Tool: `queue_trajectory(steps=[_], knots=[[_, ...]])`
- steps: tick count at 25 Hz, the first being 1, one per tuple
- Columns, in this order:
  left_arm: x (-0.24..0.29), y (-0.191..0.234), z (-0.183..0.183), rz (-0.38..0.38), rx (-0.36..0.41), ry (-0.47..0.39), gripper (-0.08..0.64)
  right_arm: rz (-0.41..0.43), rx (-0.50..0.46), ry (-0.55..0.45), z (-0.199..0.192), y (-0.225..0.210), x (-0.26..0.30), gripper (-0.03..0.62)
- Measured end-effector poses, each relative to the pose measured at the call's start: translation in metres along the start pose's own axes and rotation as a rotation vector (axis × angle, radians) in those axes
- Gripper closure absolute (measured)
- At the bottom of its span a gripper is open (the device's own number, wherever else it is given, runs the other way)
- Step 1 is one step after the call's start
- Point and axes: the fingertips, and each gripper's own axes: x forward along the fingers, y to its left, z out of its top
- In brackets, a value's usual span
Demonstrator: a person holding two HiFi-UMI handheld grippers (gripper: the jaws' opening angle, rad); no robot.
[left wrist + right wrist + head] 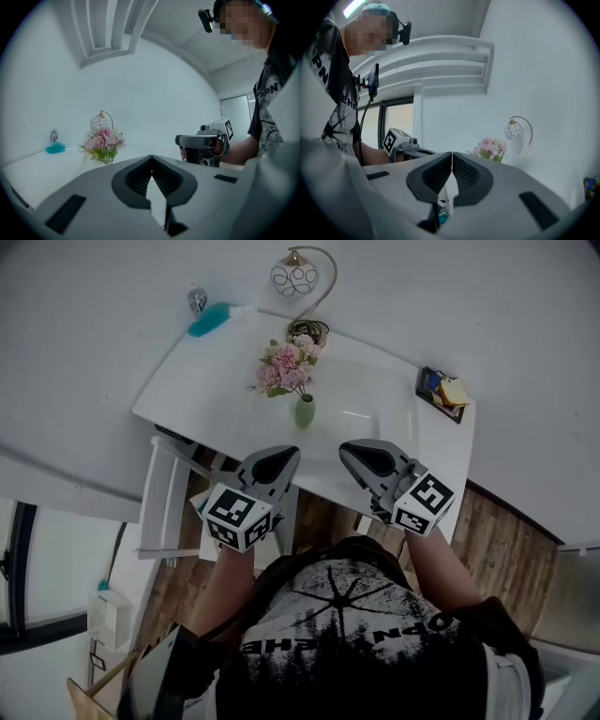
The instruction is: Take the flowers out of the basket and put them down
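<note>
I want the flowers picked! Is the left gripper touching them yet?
Apart. The head view shows bare table between the left gripper and the flowers.

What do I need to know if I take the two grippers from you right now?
Left gripper: shut, empty, held at the near edge of the white table.
Right gripper: shut, empty, level with the left one.
Pink flowers: standing in a small green vase mid-table, ahead of both grippers, with nothing touching them.
Done: nothing yet.
Left to do: open one gripper, reach forward, grip the stems, lift the flowers out and lay them on the table.
</note>
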Motion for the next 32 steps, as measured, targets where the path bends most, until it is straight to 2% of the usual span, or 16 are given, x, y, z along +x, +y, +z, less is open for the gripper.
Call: queue_trajectory(steps=[5, 13, 18, 24, 29, 32], knots=[[-0.001, 0.008, 0.004, -0.001, -0.014, -0.01, 0.548, 0.042, 0.026, -0.02, 0.023, -0.004, 0.009, 0.574], [0.002, 0.022, 0.014, 0.022, -0.037, -0.028, 0.548, 0.086, -0.033, 0.043, 0.044, -0.024, 0.031, 0.574], [0.004, 0.035, 0.02, 0.045, -0.043, -0.035, 0.548, 0.102, -0.051, 0.079, 0.042, -0.046, 0.047, 0.574], [0.005, 0.049, 0.023, 0.069, -0.061, -0.031, 0.548, 0.096, -0.09, 0.124, 0.019, -0.078, 0.074, 0.574], [0.012, 0.057, 0.029, 0.064, -0.084, -0.039, 0.548, 0.043, -0.089, 0.169, -0.018, -0.112, 0.091, 0.571], [0.016, 0.06, 0.031, 0.055, -0.085, -0.033, 0.548, 0.027, -0.072, 0.226, -0.046, -0.126, 0.1, 0.523]])
